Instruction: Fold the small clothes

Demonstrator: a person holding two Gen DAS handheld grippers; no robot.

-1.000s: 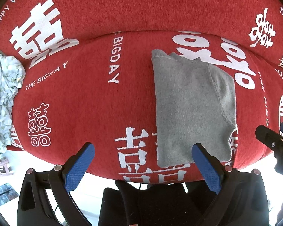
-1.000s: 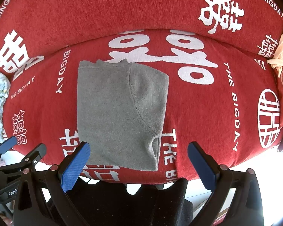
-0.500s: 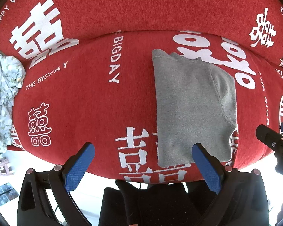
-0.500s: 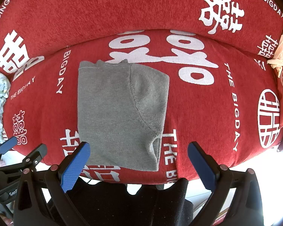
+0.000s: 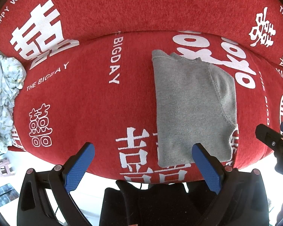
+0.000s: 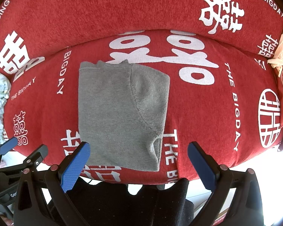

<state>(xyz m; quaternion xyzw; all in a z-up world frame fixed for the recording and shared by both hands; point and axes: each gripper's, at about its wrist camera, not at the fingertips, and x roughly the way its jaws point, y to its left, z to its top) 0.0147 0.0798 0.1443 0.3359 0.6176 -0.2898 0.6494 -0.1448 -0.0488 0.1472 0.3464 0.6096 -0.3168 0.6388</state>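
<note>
A crumpled pale floral cloth (image 5: 3,98) lies far left. The left gripper (image 5: 143,162) has its fingers wide apart, empty. The grey garment (image 6: 120,113) – soft, light, limp – lies flat on the red cover (image 6: 207,116); best pinched at the near corners. The right gripper (image 6: 139,160) is spread apart too – nothing blocks it.

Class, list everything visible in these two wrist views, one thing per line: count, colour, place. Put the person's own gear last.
grey garment: one, grey, folded flat on the seat, near its front edge.
sofa cover: one, red with white lettering, over seat and backrest.
patterned cloth: one, pale with small print, bunched at the seat's left end.
cream cloth: one, cream, at the seat's right end.
left gripper: one, black with blue pads, open, empty.
right gripper: one, black with blue pads, open, empty.
</note>
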